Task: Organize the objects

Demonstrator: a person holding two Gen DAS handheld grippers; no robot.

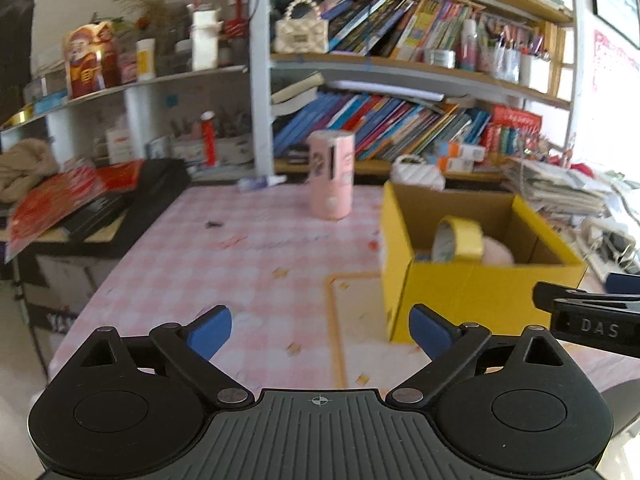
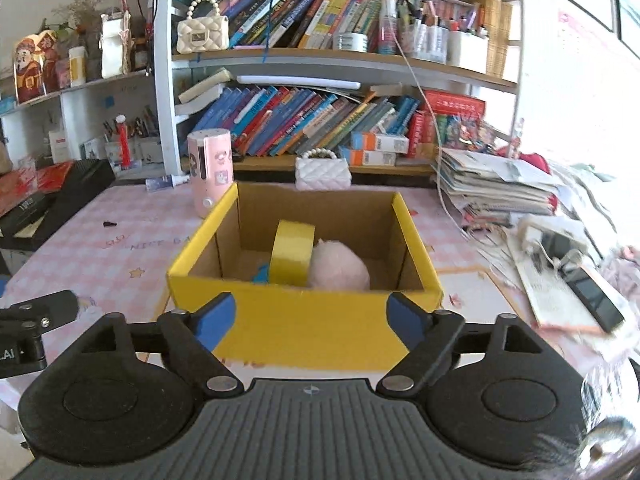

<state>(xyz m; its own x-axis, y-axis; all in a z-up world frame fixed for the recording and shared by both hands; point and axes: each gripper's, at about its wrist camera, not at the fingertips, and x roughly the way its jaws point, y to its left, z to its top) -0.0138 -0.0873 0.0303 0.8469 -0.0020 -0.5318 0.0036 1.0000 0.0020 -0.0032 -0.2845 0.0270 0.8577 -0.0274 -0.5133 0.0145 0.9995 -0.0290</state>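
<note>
A yellow cardboard box [image 2: 304,320] stands open on the pink checked table [image 2: 100,248]. Inside it a yellow tape roll [image 2: 290,258] stands on edge, leaning against a pink fluffy ball [image 2: 340,268]; a bit of something blue [image 2: 261,273] shows beside them. My right gripper [image 2: 310,320] is open just in front of the box's near wall, nothing between its blue pads. In the left wrist view the box [image 1: 472,296] sits to the right, with the tape roll [image 1: 458,240] inside. My left gripper [image 1: 320,330] is open over bare table, holding nothing.
A pink cylinder device [image 2: 210,172] stands behind the box on the left, a white quilted purse [image 2: 323,172] behind it. Papers and a phone [image 2: 596,300] pile up on the right. Black and red items [image 1: 80,200] crowd the table's left edge. Bookshelves fill the back.
</note>
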